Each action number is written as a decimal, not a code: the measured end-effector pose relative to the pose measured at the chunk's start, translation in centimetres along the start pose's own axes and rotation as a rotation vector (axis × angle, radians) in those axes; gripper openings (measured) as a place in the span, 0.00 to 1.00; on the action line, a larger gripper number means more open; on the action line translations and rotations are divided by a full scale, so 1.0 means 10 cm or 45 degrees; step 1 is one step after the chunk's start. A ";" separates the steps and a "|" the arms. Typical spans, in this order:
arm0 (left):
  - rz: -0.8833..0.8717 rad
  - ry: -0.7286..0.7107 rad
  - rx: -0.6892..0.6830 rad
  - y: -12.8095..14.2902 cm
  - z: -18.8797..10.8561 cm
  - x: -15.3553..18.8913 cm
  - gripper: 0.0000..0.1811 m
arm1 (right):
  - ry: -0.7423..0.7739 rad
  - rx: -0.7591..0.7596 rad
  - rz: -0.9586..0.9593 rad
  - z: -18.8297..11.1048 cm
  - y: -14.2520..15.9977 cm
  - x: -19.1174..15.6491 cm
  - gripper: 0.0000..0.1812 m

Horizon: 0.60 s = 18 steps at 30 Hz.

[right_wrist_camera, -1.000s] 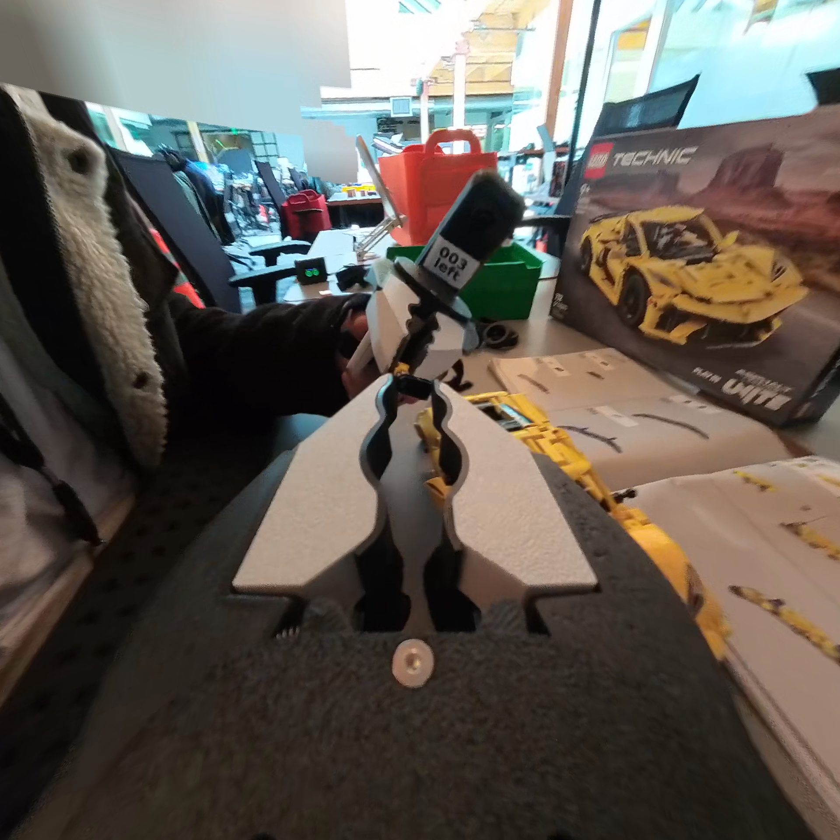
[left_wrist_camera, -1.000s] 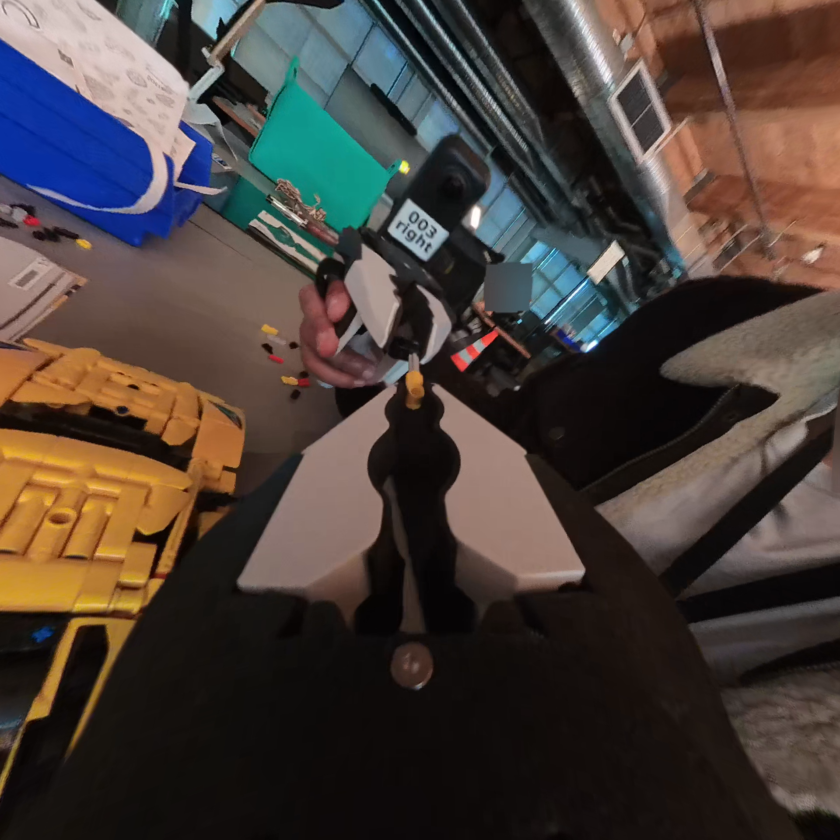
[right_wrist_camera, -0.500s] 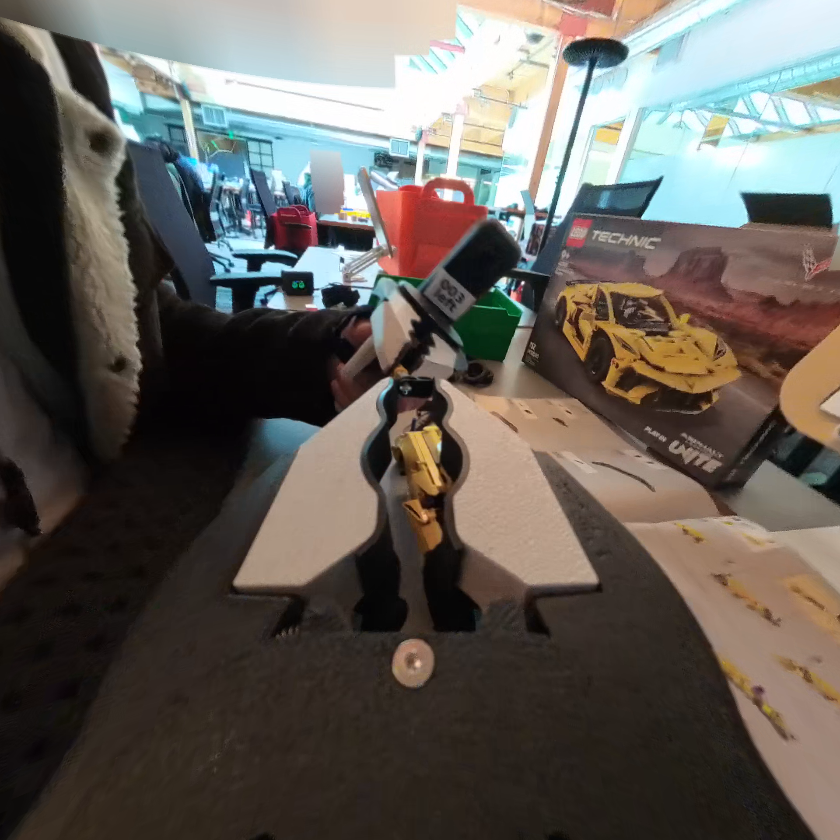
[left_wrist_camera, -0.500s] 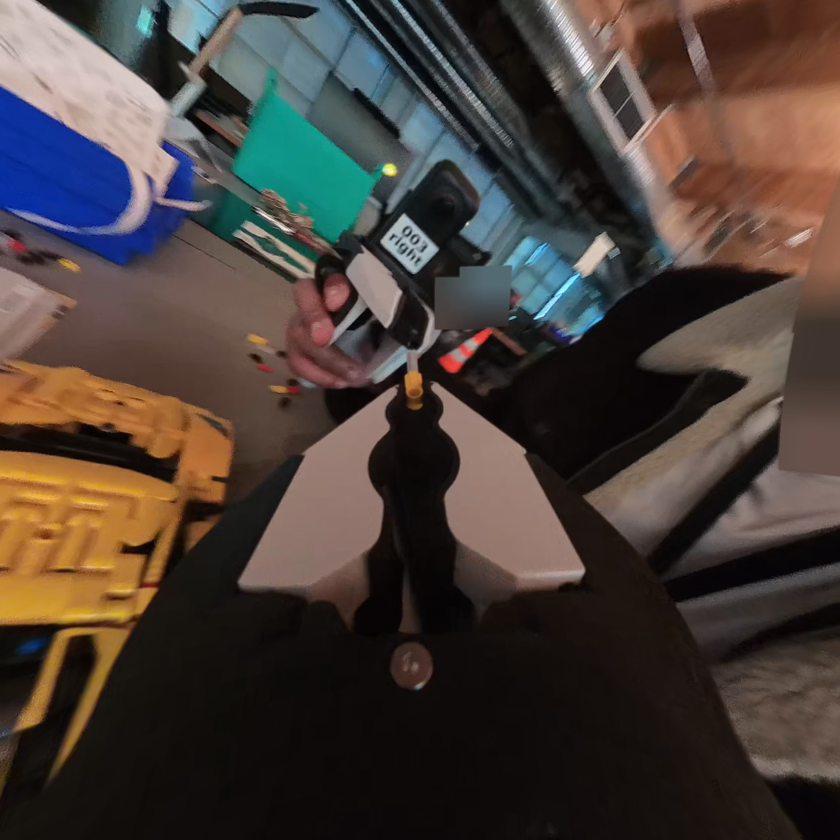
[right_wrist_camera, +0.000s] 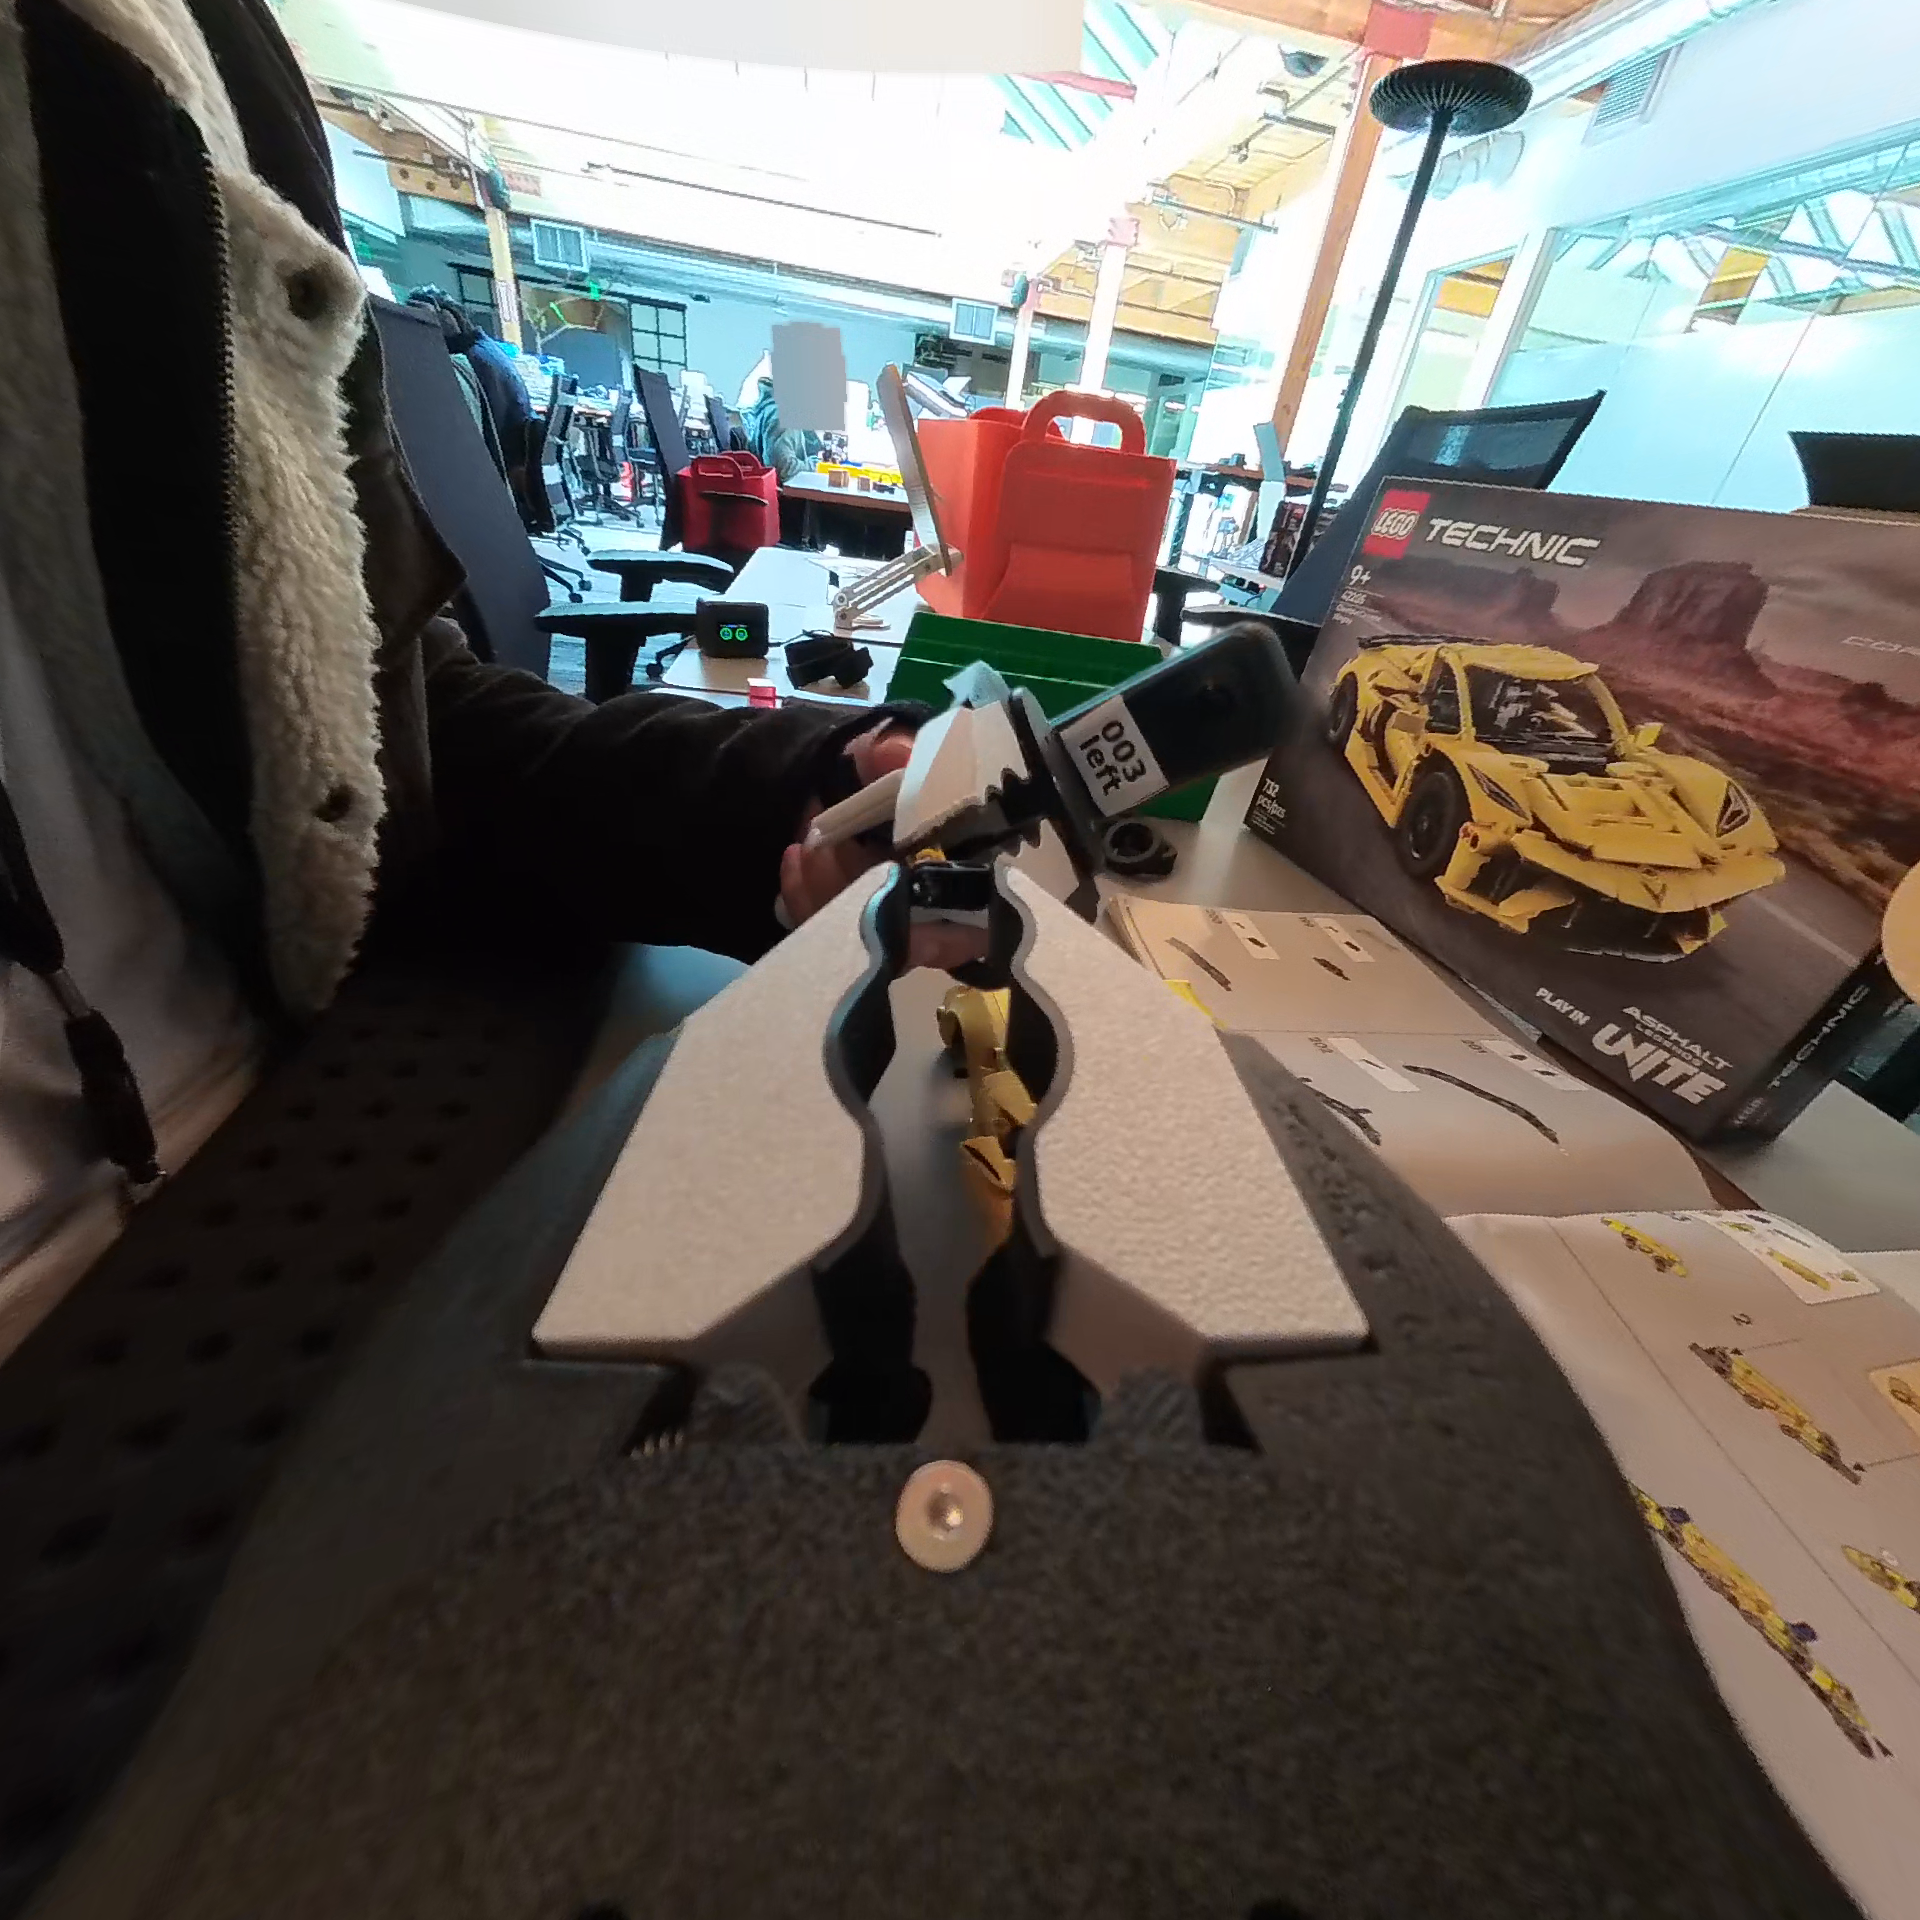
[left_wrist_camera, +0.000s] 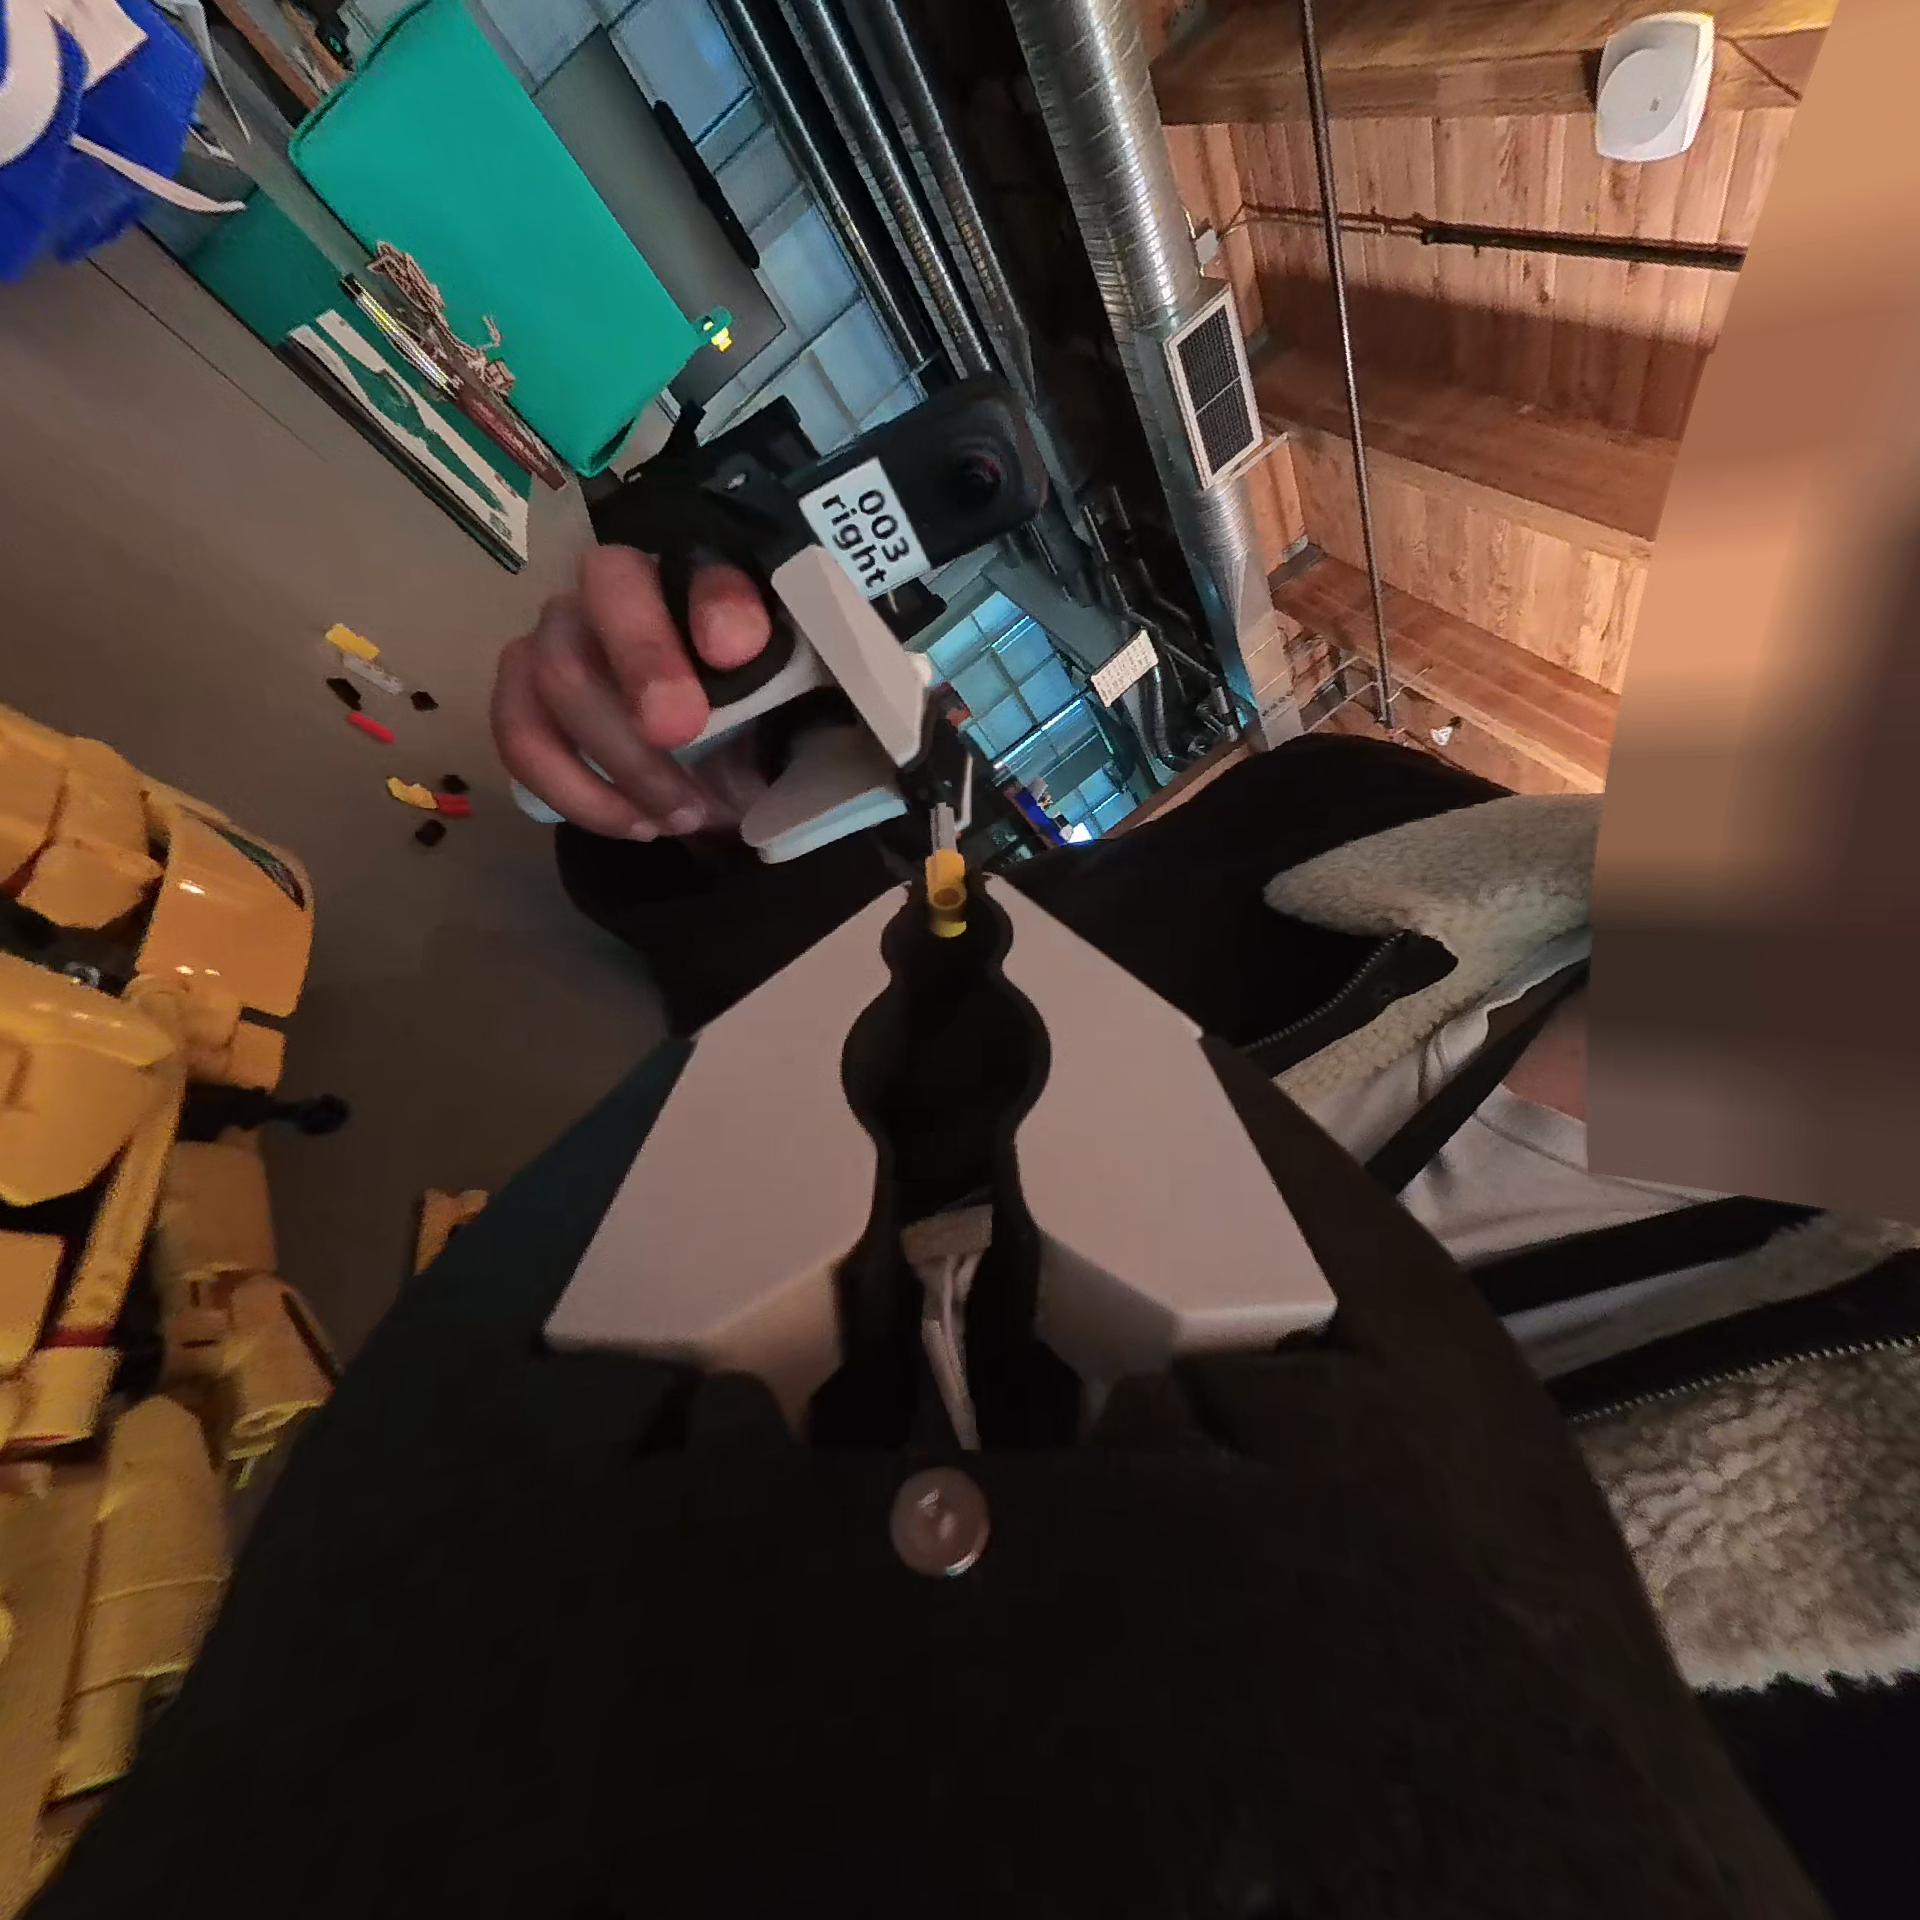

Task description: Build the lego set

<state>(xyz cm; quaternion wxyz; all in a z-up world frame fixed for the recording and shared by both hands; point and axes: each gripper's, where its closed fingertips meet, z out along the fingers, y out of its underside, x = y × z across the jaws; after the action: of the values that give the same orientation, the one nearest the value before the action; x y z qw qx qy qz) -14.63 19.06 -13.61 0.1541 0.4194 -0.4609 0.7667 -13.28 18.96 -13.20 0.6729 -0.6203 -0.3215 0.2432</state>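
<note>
1. The left tongs (left_wrist_camera: pixel 943 914) are clamped on a small yellow peg (left_wrist_camera: pixel 944 896), held up in the air tip to tip with the right tongs (left_wrist_camera: pixel 935 790).
2. The right tongs (right_wrist_camera: pixel 948 902) are pinched on a small black piece (right_wrist_camera: pixel 943 885), which meets the left tongs (right_wrist_camera: pixel 940 847) just ahead; a hand (left_wrist_camera: pixel 613 696) grips the right tool's handle.
3. A grey table (left_wrist_camera: pixel 208 520) carries the half-built yellow car (left_wrist_camera: pixel 94 1143) at the left, with loose yellow, red and black pieces (left_wrist_camera: pixel 400 727) scattered well beyond it.
4. The set's box (right_wrist_camera: pixel 1621 769) stands at the table's far right edge, and open instruction pages (right_wrist_camera: pixel 1351 1018) lie in front of it.
5. Behind, a green bin (right_wrist_camera: pixel 997 665) and an orange bag (right_wrist_camera: pixel 1049 520) sit on the table, while a teal board (left_wrist_camera: pixel 488 229) leans at the far side.
6. The room is an open office: wooden ceiling planks (left_wrist_camera: pixel 1455 312), a ribbed silver duct (left_wrist_camera: pixel 1122 239), black chairs (right_wrist_camera: pixel 623 603) and bright windows.
7. A fleece-lined dark jacket (right_wrist_camera: pixel 301 582) fills the near edge.
</note>
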 end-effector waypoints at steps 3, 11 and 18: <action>-0.029 0.015 -0.005 0.01 -0.01 0.00 0.04 | -0.008 0.002 -0.002 0.01 0.00 -0.01 0.08; -0.129 0.040 0.018 0.00 -0.02 -0.04 0.04 | -0.009 -0.007 0.049 0.00 0.04 0.01 0.08; -0.185 0.041 0.067 -0.04 -0.03 -0.09 0.04 | 0.002 0.023 0.125 0.00 0.07 0.09 0.08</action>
<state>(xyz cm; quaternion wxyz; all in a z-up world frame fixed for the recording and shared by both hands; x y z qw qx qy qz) -14.01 19.70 -14.12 0.2056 0.4434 -0.4064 0.7720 -12.62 19.66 -13.73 0.6658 -0.6295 -0.2879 0.2785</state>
